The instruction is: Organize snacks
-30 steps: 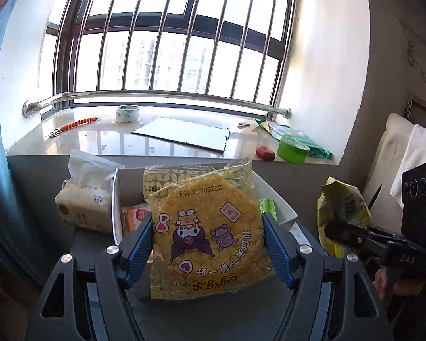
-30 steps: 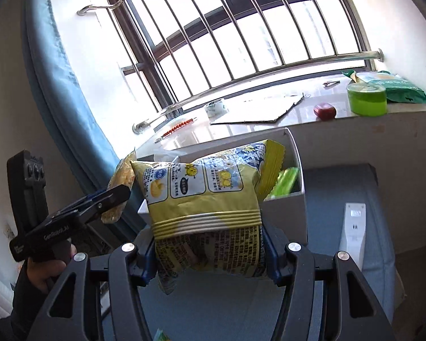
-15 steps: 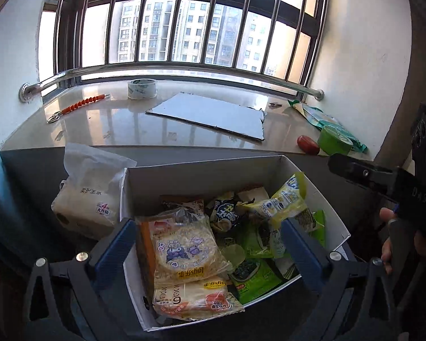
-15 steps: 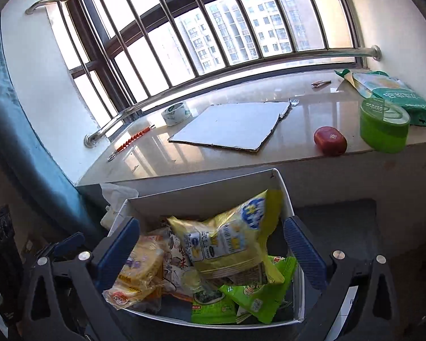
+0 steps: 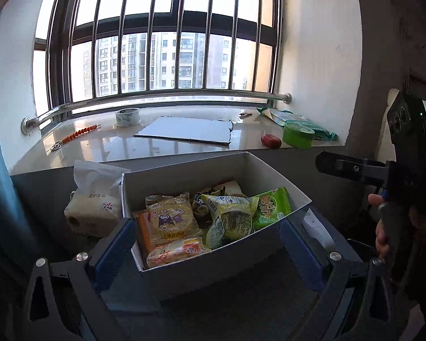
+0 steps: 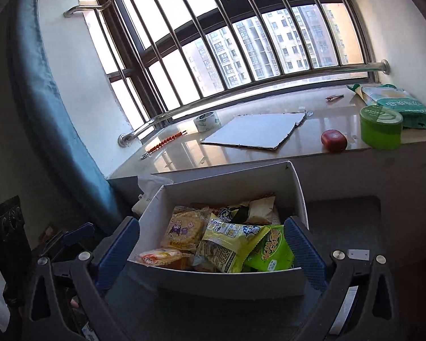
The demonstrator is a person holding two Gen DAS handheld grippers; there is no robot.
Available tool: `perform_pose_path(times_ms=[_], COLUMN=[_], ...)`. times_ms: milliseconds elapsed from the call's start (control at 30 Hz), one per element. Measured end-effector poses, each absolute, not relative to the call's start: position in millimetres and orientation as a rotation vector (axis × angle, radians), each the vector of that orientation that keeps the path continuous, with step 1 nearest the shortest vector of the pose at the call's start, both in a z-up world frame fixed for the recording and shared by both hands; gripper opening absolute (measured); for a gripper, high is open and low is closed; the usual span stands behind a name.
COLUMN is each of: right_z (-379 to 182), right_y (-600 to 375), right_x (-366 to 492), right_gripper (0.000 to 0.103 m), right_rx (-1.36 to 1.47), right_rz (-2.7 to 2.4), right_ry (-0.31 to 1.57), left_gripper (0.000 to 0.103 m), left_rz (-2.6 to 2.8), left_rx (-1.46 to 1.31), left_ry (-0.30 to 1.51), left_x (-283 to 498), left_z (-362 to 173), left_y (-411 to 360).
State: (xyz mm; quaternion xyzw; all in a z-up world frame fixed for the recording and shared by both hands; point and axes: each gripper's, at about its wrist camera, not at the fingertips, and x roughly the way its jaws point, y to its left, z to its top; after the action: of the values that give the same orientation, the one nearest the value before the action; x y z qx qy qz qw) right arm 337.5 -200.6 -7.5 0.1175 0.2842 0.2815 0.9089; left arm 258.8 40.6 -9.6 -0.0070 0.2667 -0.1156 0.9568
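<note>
A white cardboard box holds several snack packets. Among them lie a yellow round-cracker packet with a cartoon print, a yellow-green chip bag, a green packet and an orange packet. My left gripper is open and empty, its blue pads level with the box's near corner. My right gripper is also open and empty, its pads either side of the box's near wall. In the left wrist view the right gripper shows at the right, held by a hand.
A tissue pack sits left of the box. The windowsill behind carries a tape roll, a cardboard sheet, a red object, a green tub and a wipes pack. A blue curtain hangs at the left.
Both grippers opened and let go of their packets. The cartoon cracker packet and the yellow-green chip bag now lie in the box, and both grippers have drawn back from it.
</note>
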Motion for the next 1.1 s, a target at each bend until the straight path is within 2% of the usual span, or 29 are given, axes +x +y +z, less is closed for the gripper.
perform_pose_path(times_ms=[267,533,800,1100], right_z=[-22.8,-100.7,-150.2,-172.6], right_y=[-227.1,-252.2,-223.9,-174.5], right_x=[230.5,141.6,125.5,149.6], right_gripper=[0.103,0.103,0.103,0.103], right_rx=[0.204,0.216,0.082,-0.31], right_rz=[0.66,0.632,0.644,0.632], right_ry=[0.51,0.612,0.749,0.735], left_gripper=[0.103,0.103,0.103,0.103], left_rz=[-0.289,-0.278,-0.278,-0.273], left_rx=[-0.034,-0.14,-0.175,-0.195], left_ry=[0.49,0.574,0.639,0.668], left_x=[163.7,83.1,62.9,64.5], left_z=[-21.1,-83.8,-109.1,-117.3], left_y=[29.7,32.5,34.8,40.1])
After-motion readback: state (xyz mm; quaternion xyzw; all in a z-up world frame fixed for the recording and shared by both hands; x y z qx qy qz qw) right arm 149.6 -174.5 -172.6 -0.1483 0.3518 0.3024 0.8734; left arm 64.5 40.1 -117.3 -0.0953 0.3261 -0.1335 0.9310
